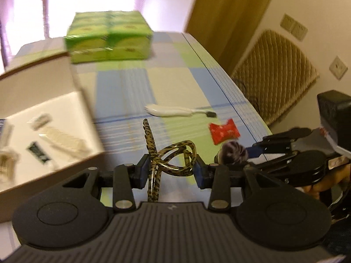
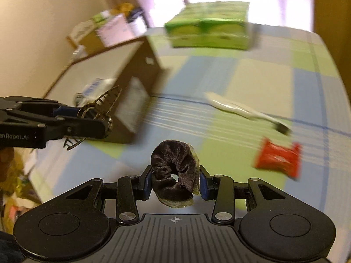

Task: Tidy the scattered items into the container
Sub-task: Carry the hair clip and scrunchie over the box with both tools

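Left wrist: hair claw clamped between left hand-held gripper fingers.

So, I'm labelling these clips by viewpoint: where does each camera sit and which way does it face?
Left wrist: sits on the left gripper, looking forward over the checked table; its jaws hold a leopard-print hair claw, and the right gripper enters from the right.
Right wrist: sits on the right gripper, facing the same table; its jaws hold a dark velvet scrunchie, and the left gripper enters from the left.
Shared: cardboard box, green pack, white cable, red packet.
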Motion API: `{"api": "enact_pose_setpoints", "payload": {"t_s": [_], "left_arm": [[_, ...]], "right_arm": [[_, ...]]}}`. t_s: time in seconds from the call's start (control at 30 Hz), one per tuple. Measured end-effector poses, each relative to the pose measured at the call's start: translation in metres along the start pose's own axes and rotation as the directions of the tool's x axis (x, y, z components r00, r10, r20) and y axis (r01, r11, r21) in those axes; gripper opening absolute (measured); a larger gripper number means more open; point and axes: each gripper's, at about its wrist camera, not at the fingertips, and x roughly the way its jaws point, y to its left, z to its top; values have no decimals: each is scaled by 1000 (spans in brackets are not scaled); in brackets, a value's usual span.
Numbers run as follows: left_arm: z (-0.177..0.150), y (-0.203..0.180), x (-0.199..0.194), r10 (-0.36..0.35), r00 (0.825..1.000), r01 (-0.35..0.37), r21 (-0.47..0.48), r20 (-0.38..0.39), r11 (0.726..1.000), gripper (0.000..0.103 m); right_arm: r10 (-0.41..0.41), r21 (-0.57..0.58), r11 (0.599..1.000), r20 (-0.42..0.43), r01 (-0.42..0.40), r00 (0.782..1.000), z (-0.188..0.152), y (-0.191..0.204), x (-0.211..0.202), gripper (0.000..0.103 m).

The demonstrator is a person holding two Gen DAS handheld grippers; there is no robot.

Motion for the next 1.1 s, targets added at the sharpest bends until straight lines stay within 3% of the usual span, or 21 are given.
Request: {"api": "enact_pose_setpoints", "payload": {"t_s": [0.3,0.47,0.6,0.73,0.93,1.1], "left_arm": [[4,88,-90,121,986,-116,-46,117,992,35],[8,146,-108,194,974,-191,-37,117,981,35],[8,186,-103,198,977,-197,-22,74,980,35],[8,219,-93,163,986,-164,14,27,986,35],[10,244,-69,48,997,-43,76,-57,996,35],[15,245,-32,-67,985,85,113,-157,990,35]], "right_arm": [[139,-151,980,77,-127,987,60,87,28,44],[156,-210,968,89,-134,984,90,122,59,44],[139,-236,965,76,-118,987,106,142,88,44],[112,-250,963,30,-101,993,119,151,121,44],[79,-278,954,-130,-113,988,128,154,169,44],[45,-300,947,-235,-117,971,131,153,196,44]]}}
